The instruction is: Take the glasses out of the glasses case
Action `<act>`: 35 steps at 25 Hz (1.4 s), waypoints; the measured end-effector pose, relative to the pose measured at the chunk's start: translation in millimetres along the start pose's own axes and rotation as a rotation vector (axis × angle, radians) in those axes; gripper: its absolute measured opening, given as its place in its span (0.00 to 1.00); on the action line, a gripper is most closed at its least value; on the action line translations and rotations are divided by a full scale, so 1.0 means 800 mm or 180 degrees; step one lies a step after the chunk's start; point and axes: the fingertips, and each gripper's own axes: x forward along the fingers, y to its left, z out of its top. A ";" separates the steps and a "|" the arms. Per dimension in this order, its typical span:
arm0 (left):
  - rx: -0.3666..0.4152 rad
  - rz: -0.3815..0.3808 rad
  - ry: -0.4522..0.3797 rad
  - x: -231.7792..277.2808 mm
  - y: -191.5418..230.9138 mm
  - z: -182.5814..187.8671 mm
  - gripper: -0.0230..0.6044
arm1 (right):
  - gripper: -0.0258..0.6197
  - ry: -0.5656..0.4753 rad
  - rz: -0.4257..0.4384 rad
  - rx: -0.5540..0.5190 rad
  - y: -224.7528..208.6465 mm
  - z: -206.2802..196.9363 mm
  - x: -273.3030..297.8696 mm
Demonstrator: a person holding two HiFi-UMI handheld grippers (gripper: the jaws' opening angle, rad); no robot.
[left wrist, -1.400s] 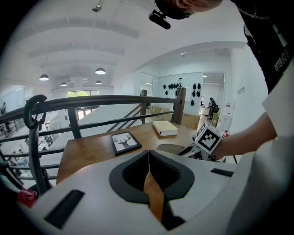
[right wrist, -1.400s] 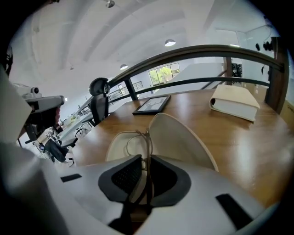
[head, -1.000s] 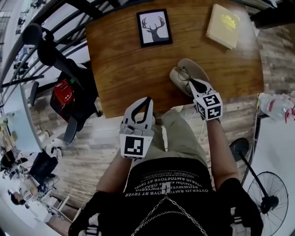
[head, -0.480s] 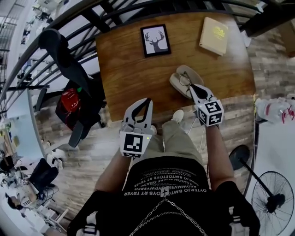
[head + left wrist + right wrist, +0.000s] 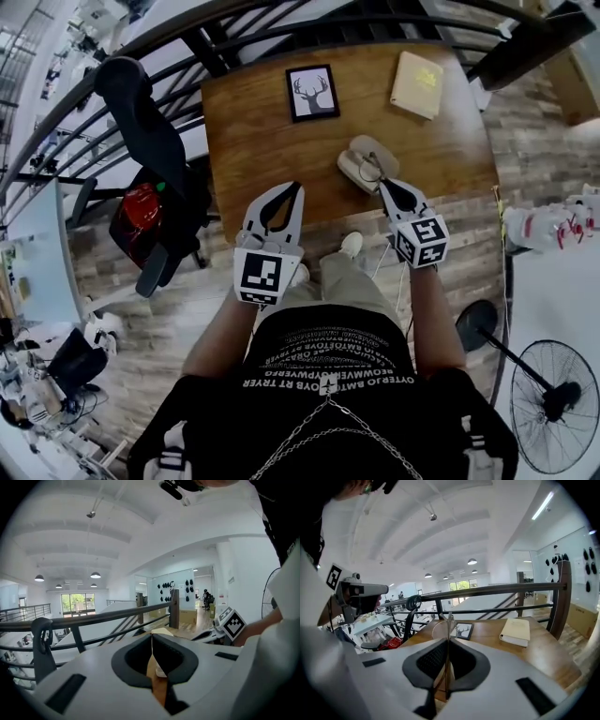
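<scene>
Now thin wire-rimmed glasses (image 5: 440,631) pinched in right tool (image 5: 448,640) near open beige case (image 5: 359,156); left tool (image 5: 151,637) pressed together.

The brown wooden worktop (image 5: 253,150) stands beside a dark railing (image 5: 141,37). A black-framed picture of a deer's head on a white ground (image 5: 312,92) lies flat near the far edge. A closed cream-coloured book (image 5: 417,83) lies to the right of it, well apart and a little askew. Nearer the person's edge, right of the middle, a beige oval glasses case (image 5: 354,157) lies open.
</scene>
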 end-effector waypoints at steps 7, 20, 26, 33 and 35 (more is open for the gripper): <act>0.0024 -0.0008 -0.0186 -0.022 0.001 0.035 0.08 | 0.08 -0.0210 -0.0099 -0.0120 0.025 0.042 -0.048; 0.0093 -0.0271 -0.0449 -0.071 -0.014 0.084 0.08 | 0.08 -0.0755 -0.0236 -0.0169 0.086 0.110 -0.149; 0.0068 -0.0475 -0.0625 -0.098 -0.015 0.111 0.08 | 0.08 -0.0925 -0.0370 -0.0248 0.110 0.138 -0.183; 0.0035 -0.0522 -0.0589 -0.119 -0.008 0.101 0.08 | 0.08 -0.0931 -0.0464 -0.0257 0.134 0.141 -0.206; -0.0004 -0.0508 -0.0551 -0.121 -0.004 0.094 0.08 | 0.08 -0.0910 -0.0471 -0.0245 0.139 0.137 -0.207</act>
